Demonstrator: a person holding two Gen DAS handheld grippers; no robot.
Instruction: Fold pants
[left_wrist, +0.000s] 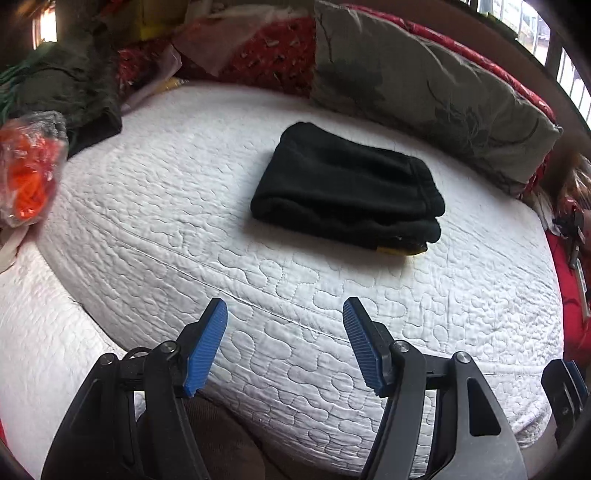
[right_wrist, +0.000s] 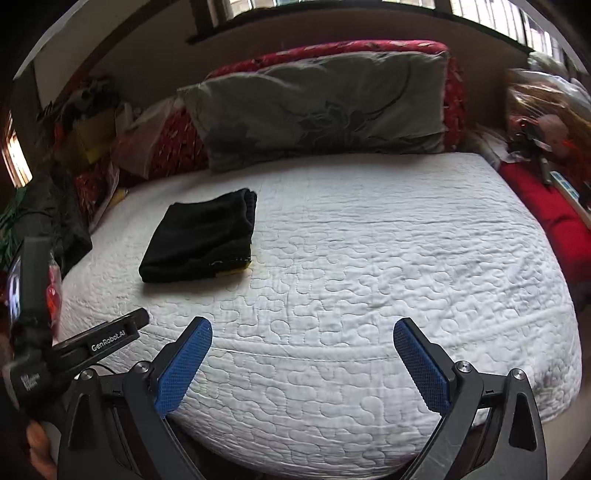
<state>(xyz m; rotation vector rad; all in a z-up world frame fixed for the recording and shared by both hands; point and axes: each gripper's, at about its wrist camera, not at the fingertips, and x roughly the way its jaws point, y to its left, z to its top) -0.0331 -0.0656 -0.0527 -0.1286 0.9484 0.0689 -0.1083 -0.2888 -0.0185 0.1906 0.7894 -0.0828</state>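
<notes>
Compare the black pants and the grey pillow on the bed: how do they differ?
The black pants are plain black and folded into a compact stack; the grey pillow is grey with a dark flower print. The pants lie flat mid-mattress; the pillow leans up at the head end. The pillow looks larger. Both rest on the white quilted mattress.

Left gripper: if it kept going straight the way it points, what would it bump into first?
Probably the white quilted mattress just ahead of the open left gripper; beyond lie the folded black pants. Depth is uncertain.
</notes>
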